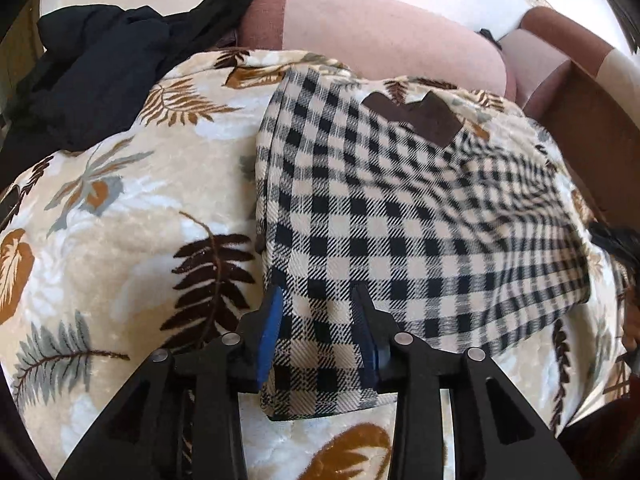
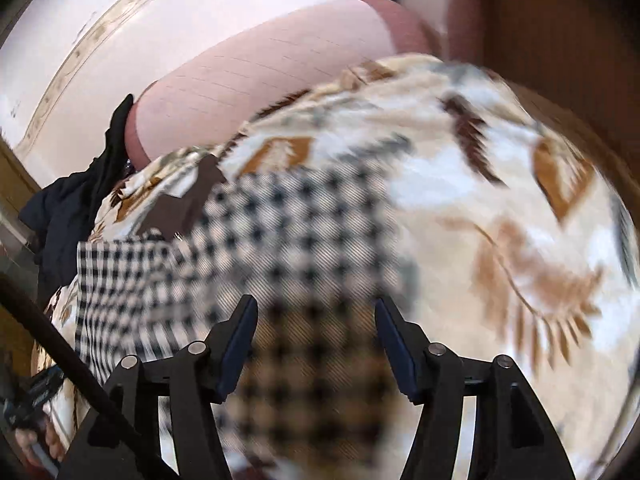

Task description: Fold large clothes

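Note:
A black-and-cream checkered garment (image 1: pixel 400 208) lies folded flat on a leaf-patterned blanket (image 1: pixel 120 208), its brown collar (image 1: pixel 424 114) at the far end. My left gripper (image 1: pixel 318 292) stands open over the garment's near left corner; the cloth lies flat under the gap and the blue pads (image 1: pixel 270 320) do not press it. In the right wrist view the same checkered garment (image 2: pixel 280 232) is blurred, and my right gripper (image 2: pixel 315 302) hangs wide open above its near right part, holding nothing. The brown collar (image 2: pixel 188 208) shows at the left there.
A dark navy garment (image 1: pixel 100 68) lies crumpled at the blanket's far left, also seen as the navy heap (image 2: pixel 68 208). A pink padded headboard (image 1: pixel 380 28) and white wall rise behind. A brown wooden bed frame (image 1: pixel 592 152) borders the right. A hand (image 2: pixel 44 440) shows at lower left.

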The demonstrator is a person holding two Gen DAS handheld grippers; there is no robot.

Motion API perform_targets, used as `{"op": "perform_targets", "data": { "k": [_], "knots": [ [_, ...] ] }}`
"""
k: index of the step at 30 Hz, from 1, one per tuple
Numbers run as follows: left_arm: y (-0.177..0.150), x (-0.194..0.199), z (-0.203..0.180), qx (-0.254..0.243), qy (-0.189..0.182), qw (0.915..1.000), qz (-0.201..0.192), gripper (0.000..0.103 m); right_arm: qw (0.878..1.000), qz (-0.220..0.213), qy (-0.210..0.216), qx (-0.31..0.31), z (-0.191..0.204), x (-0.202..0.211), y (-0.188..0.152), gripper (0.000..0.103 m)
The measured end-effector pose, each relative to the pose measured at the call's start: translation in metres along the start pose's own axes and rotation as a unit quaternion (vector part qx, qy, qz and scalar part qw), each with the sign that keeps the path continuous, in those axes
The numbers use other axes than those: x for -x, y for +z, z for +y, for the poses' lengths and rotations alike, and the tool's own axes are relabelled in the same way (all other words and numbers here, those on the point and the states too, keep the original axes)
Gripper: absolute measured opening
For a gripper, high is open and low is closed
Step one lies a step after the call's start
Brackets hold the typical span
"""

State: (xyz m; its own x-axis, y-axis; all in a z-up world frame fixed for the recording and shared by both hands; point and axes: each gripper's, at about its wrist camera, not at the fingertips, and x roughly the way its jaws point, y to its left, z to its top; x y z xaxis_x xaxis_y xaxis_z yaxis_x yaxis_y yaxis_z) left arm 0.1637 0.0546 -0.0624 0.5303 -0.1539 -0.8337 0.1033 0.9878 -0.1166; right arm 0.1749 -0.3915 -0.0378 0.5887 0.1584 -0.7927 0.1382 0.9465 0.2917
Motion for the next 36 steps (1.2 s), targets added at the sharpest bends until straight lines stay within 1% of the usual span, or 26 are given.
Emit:
{"op": "perform_targets", "data": {
  "k": [2, 4, 6, 8, 9, 10, 11, 12, 13, 14, 17, 18, 20, 21, 23, 24, 25, 26, 27, 29, 30, 32, 33, 34, 35, 36],
  "knots": [
    [-0.003, -0.007, 0.000, 0.003, 0.007, 1.0000, 0.004, 0.034, 1.000, 0.016, 0.003, 0.000, -0.013, 0.004, -0.016, 0.067],
    [-0.004, -0.014, 0.001, 0.005, 0.014, 0.9999, 0.007, 0.034, 0.999, 0.036, 0.004, 0.019, -0.019, 0.004, -0.036, 0.067],
    [-0.005, -0.019, 0.000, 0.006, 0.023, 0.9997, 0.011, 0.034, 0.997, 0.056, 0.012, 0.045, -0.015, -0.003, -0.052, 0.067],
    [-0.006, -0.024, 0.000, 0.009, 0.029, 0.9995, 0.014, 0.034, 0.995, 0.066, 0.012, 0.074, -0.006, -0.011, -0.065, 0.067],
    [-0.006, -0.027, 0.000, 0.012, 0.031, 0.9993, 0.016, 0.034, 0.994, 0.067, 0.011, 0.090, -0.001, -0.014, -0.068, 0.063],
    [-0.006, -0.028, 0.000, 0.014, 0.032, 0.9993, 0.017, 0.034, 0.992, 0.067, 0.008, 0.106, 0.004, -0.015, -0.070, 0.053],
    [-0.006, -0.029, 0.000, 0.015, 0.033, 0.9992, 0.017, 0.034, 0.991, 0.066, 0.010, 0.114, 0.007, -0.015, -0.073, 0.029],
    [-0.007, -0.030, 0.000, 0.013, 0.035, 0.9992, 0.017, 0.035, 0.990, 0.069, 0.015, 0.119, 0.008, -0.013, -0.073, 0.020],
    [-0.007, -0.030, -0.001, 0.011, 0.036, 0.9992, 0.017, 0.035, 0.991, 0.065, 0.020, 0.117, 0.007, -0.007, -0.069, 0.017],
    [-0.007, -0.030, -0.001, 0.008, 0.037, 0.9991, 0.017, 0.035, 0.992, 0.057, 0.020, 0.113, 0.004, -0.001, -0.065, 0.013],
    [-0.008, -0.031, -0.002, 0.003, 0.038, 0.9991, 0.018, 0.035, 0.995, 0.037, 0.000, 0.088, -0.013, 0.014, -0.052, 0.009],
    [-0.008, -0.032, -0.002, 0.003, 0.039, 0.9991, 0.019, 0.036, 0.996, 0.038, -0.003, 0.082, -0.016, 0.015, -0.049, 0.006],
    [-0.009, -0.032, -0.001, 0.003, 0.040, 0.9990, 0.020, 0.036, 0.996, 0.041, -0.026, 0.076, -0.024, 0.013, -0.045, 0.006],
    [-0.009, -0.032, -0.001, 0.003, 0.040, 0.9990, 0.021, 0.037, 0.996, 0.047, -0.029, 0.073, -0.027, 0.010, -0.045, 0.006],
    [-0.010, -0.033, 0.000, 0.002, 0.045, 0.9987, 0.023, 0.040, 0.994, 0.061, -0.048, 0.082, -0.024, 0.001, -0.048, 0.006],
    [-0.010, -0.033, 0.001, 0.003, 0.048, 0.9985, 0.026, 0.045, 0.992, 0.065, -0.056, 0.087, -0.022, -0.001, -0.048, 0.007],
    [-0.011, -0.034, 0.003, 0.006, 0.049, 0.9983, 0.030, 0.046, 0.991, 0.070, -0.068, 0.093, -0.020, -0.004, -0.049, 0.007],
    [-0.011, -0.034, 0.005, 0.011, 0.045, 0.9984, 0.033, 0.046, 0.990, 0.073, -0.078, 0.094, -0.019, -0.006, -0.049, 0.011],
    [-0.010, -0.032, 0.008, 0.017, 0.040, 0.9983, 0.039, 0.046, 0.989, 0.077, -0.090, 0.094, -0.020, -0.005, -0.047, 0.021],
    [-0.009, -0.026, 0.010, 0.019, 0.039, 0.9982, 0.042, 0.045, 0.988, 0.071, -0.108, 0.086, -0.024, -0.001, -0.043, 0.034],
    [-0.008, -0.020, 0.010, 0.018, 0.038, 0.9985, 0.036, 0.045, 0.988, 0.058, -0.118, 0.082, -0.026, 0.004, -0.039, 0.034],
    [-0.002, -0.007, 0.009, 0.012, 0.033, 0.9994, 0.009, 0.045, 0.987, 0.012, -0.140, 0.076, -0.023, 0.021, -0.029, 0.036],
    [0.001, -0.003, 0.008, 0.012, 0.032, 0.9994, 0.001, 0.045, 0.986, -0.016, -0.152, 0.071, -0.021, 0.029, -0.024, 0.038],
    [0.004, 0.000, 0.007, 0.014, 0.032, 0.9994, -0.008, 0.045, 0.985, -0.037, -0.157, 0.065, -0.018, 0.035, -0.020, 0.038],
    [0.008, 0.003, 0.008, 0.019, 0.030, 0.9992, -0.016, 0.045, 0.985, -0.064, -0.151, 0.053, -0.015, 0.042, -0.015, 0.041],
    [0.012, 0.003, 0.008, 0.025, 0.028, 0.9991, -0.022, 0.045, 0.986, -0.076, -0.141, 0.044, -0.013, 0.045, -0.011, 0.044]
  ]
}}
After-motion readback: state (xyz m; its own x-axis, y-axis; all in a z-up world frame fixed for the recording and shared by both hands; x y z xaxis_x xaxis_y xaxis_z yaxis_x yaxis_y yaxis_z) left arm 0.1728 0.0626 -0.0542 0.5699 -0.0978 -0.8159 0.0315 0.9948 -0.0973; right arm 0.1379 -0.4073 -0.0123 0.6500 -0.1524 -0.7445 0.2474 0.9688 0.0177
